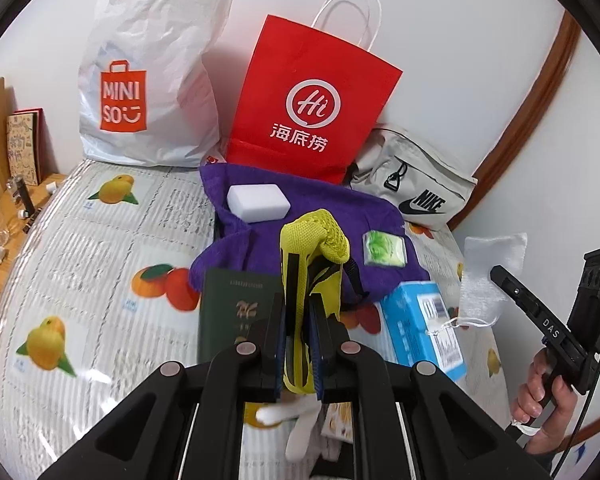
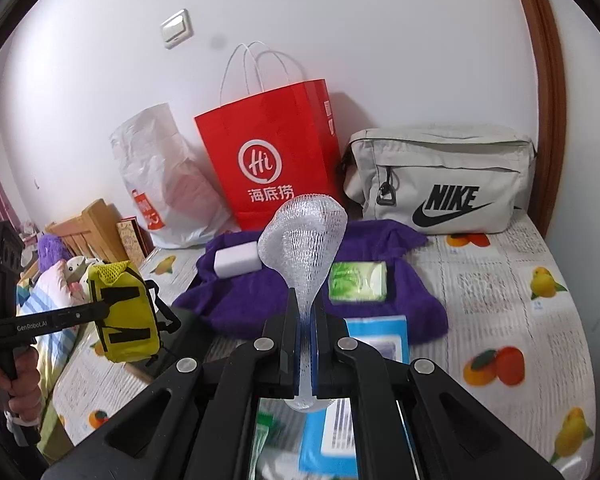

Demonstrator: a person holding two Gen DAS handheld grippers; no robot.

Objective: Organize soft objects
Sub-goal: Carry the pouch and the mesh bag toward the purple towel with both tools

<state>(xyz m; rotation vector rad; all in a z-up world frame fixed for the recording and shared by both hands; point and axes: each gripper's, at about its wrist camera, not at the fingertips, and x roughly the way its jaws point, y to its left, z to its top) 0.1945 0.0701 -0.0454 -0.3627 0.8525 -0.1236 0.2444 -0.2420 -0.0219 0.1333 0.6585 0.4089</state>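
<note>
Left gripper (image 1: pixel 300 320): clamped on yellow mesh pouch (image 1: pixel 314 240), raised over the bed (image 1: pixel 100 240).
Right gripper (image 2: pixel 308 336): closed on white foam net (image 2: pixel 304 236), held above purple towel (image 2: pixel 236 300).
Red paper bag (image 2: pixel 268 152): "Hi", 海底捞.
White plastic bag (image 1: pixel 148 64): "MINISO".
Grey pouch (image 2: pixel 440 180): "NIKE".

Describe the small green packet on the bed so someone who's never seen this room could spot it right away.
Find the red paper bag standing against the wall; a purple towel is spread on the bed in front of it. The green packet lies flat on that towel's right half. Unlike the plain white block to its left, it is glossy, clear-wrapped and bright green.
</note>
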